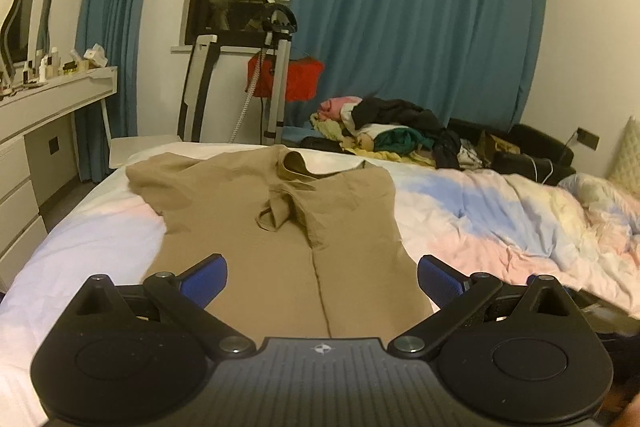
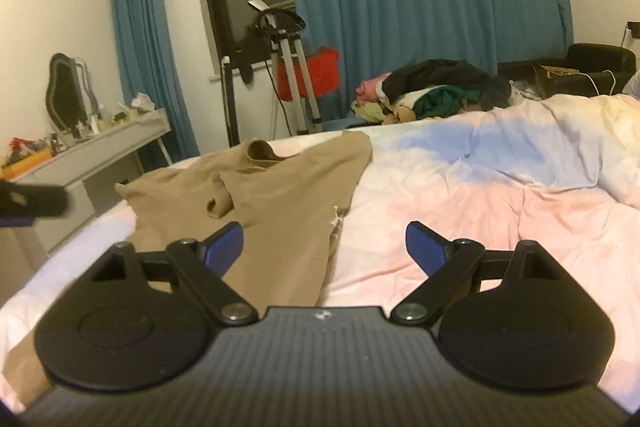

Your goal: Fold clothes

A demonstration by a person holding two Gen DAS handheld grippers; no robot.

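Both tongs — left tongs [image 1: 322,277] and right tongs [image 2: 324,247] — hang spread and empty over the tan shirt [image 1: 280,227] near the bed's [image 1: 100,239] foot edge — best pinch matching hem corners.

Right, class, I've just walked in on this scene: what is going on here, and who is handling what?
A person holding a gripper in each hand is folding clothes on a bed. A tan garment lies spread on the pastel duvet, one side already folded inward. The left gripper and right gripper are both open above its near end, holding nothing. A pile of unfolded clothes waits beyond the bed's far side.
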